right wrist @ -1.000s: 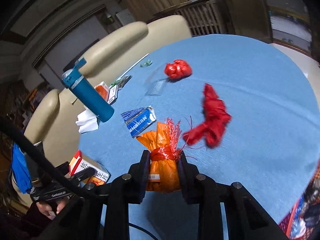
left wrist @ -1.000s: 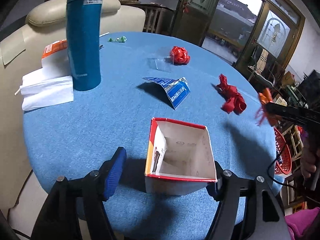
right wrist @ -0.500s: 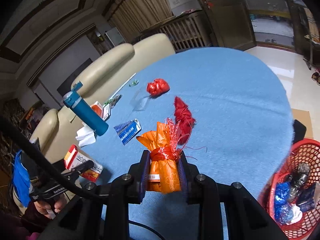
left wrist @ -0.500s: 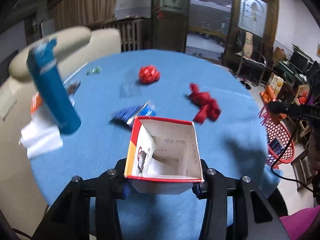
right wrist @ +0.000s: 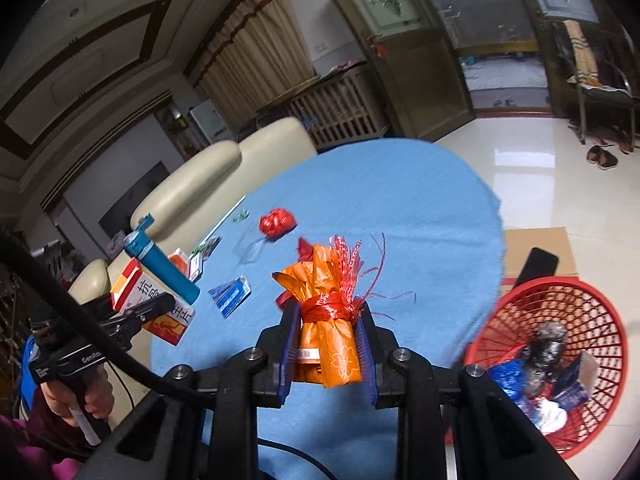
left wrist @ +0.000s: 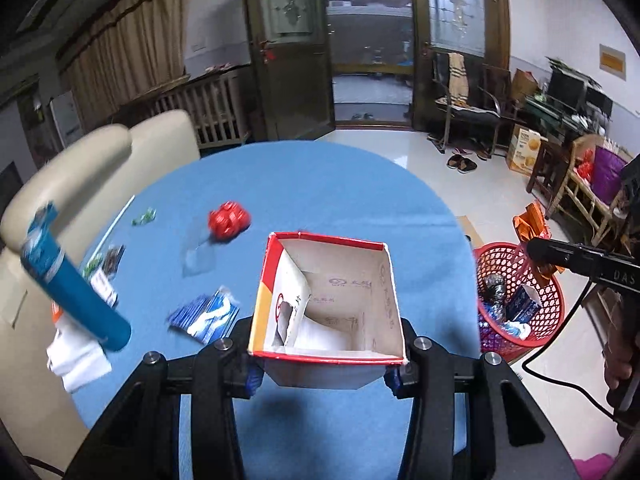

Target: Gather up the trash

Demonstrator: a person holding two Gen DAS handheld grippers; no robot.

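Note:
My left gripper (left wrist: 324, 376) is shut on an open red-and-white cardboard box (left wrist: 332, 300), held tilted above the blue table (left wrist: 320, 176). In the right wrist view the same box (right wrist: 152, 304) hangs at the left. My right gripper (right wrist: 328, 344) is shut on an orange wrapped bundle (right wrist: 328, 320) tied with red ribbon, near the table's right edge. A red mesh basket (right wrist: 520, 304) holding several pieces of trash stands on the floor to the right; it also shows as the basket (left wrist: 556, 300) in the left wrist view. A red crumpled ball (left wrist: 228, 220) and a blue wrapper (left wrist: 204, 316) lie on the table.
A blue bottle (left wrist: 72, 292) stands at the table's left beside white tissue (left wrist: 76, 360). A clear plastic piece (left wrist: 198, 250) and small green wrappers (left wrist: 144, 216) lie further back. Cream chairs (left wrist: 80, 160) flank the left side. A person's hand (right wrist: 76, 396) grips the left tool.
My left gripper closed on the box and lifted it off the table. Both grippers rose and swung right; the red basket has come into both views.

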